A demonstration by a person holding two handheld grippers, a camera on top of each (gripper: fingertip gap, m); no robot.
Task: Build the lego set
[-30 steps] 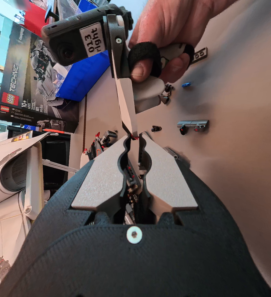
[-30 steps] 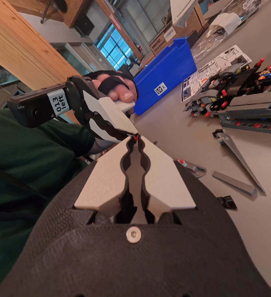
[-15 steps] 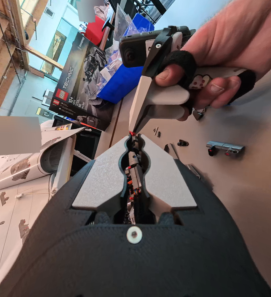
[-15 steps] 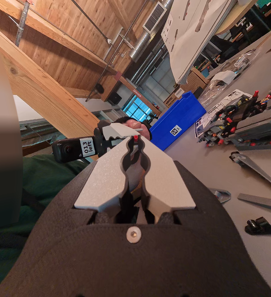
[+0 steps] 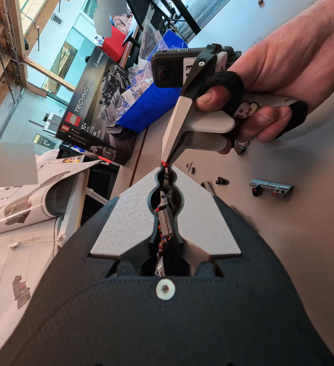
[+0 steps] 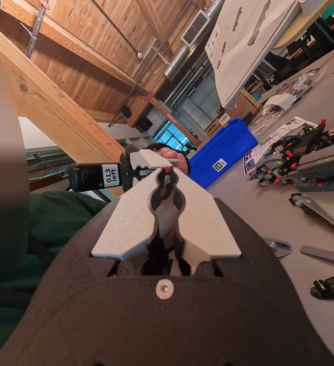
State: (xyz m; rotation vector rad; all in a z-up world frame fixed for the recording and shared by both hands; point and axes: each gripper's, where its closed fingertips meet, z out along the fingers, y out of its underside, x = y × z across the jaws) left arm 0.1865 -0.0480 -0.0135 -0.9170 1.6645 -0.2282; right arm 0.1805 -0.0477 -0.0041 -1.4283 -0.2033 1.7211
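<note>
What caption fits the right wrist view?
Both grippers meet tip to tip on a small red pin above the table.

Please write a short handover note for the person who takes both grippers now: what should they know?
Left gripper: fingers shut; what they hold is hidden.
Right gripper: shut on red pin, tip to tip with the left's.
Partly built model and loose grey panels lie on the table.
Left to do: probably seat the pin, then go on building.
</note>
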